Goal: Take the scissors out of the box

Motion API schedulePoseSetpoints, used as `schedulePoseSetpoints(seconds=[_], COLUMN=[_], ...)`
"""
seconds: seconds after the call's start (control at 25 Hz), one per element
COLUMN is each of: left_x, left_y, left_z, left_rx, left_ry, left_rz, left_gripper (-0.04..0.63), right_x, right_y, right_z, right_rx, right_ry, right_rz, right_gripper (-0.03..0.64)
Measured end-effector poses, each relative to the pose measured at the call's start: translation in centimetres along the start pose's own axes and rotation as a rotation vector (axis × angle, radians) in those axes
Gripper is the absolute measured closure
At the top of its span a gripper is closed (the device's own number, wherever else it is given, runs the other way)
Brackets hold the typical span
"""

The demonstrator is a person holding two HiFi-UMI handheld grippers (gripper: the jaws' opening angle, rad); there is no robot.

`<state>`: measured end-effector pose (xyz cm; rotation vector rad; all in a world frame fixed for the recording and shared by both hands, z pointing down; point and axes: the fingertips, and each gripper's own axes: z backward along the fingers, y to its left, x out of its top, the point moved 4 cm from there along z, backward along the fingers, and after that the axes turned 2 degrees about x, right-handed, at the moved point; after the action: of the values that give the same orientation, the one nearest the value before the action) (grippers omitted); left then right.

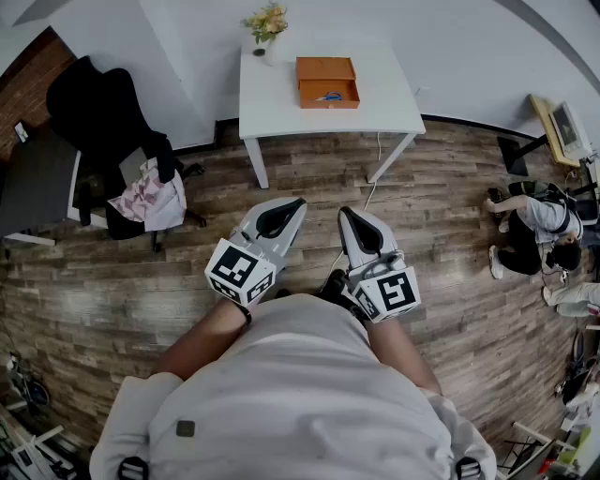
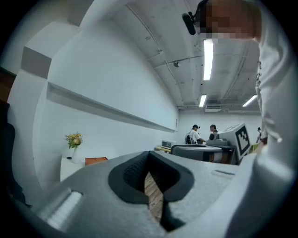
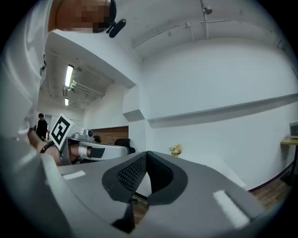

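wooden plank floor point(image 1: 450, 197) spreads around the white table point(image 1: 281, 112), which stands against the wall. left of the table sits a black office chair point(image 1: 98, 112) with a pale patterned cloth point(image 1: 150, 199) hung over it. on the table's far left corner stands a vase of yellow flowers point(image 1: 265, 28). right of the vase, near the table's middle, lies the open orange box point(image 1: 327, 70), and the scissors point(image 1: 328, 96) are inside it, at its near side (only a small blue shape at this range). well short of the table, over the floor, both grippers point level toward it. the left gripper point(image 1: 298, 202) has its jaws closed tip to tip with nothing between them; only floor shows through the gap behind the tips. just to its right, the right gripper point(image 1: 346, 213) is likewise closed and empty. far right of the table, a person point(image 1: 539, 225) crouches on the floor.
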<state>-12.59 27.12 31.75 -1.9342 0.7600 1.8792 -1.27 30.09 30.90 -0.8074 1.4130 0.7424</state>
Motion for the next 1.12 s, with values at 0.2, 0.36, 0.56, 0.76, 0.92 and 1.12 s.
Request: schedulePoseSetpoints(seconds=[0.2, 0.36, 0.56, 0.76, 0.92, 1.12], left_x=[-0.2, -0.2, -0.3, -0.1, 0.2, 0.3], left_y=[-0.5, -1.1, -2.0, -2.8, -3.3, -3.6], left_z=[-3.1, -6.1, -10.2, -13.5, -15.6, -18.1], left_rx=[0.017, 0.036, 0.057, 0.087, 0.112, 0.136], left_ry=[0.006, 0.015, 0.024, 0.027, 0.019, 0.014], left_rz=[0.0, -0.002, -0.006, -0.019, -0.028, -0.025], left_gripper=[0.591, 0.591, 0.591, 0.591, 0.591, 0.591], right_x=[-0.1, -0.2, -0.4, -0.2, 0.0, -0.4], right_y=[-3.3, -6.5, -10.9, -14.7, -17.4, -20.3], right_z=[0.3, 0.6, 1.0, 2.1, 3.0, 4.2], right_rx=[0.015, 0.039, 0.068, 0.092, 0.1, 0.102], right_ry=[-0.003, -0.002, 0.001, -0.008, -0.014, -0.011], right_rz=[-0.005, -0.013, -0.027, -0.019, -0.02, -0.037], right_gripper=[0.607, 0.607, 0.607, 0.607, 0.606, 0.606])
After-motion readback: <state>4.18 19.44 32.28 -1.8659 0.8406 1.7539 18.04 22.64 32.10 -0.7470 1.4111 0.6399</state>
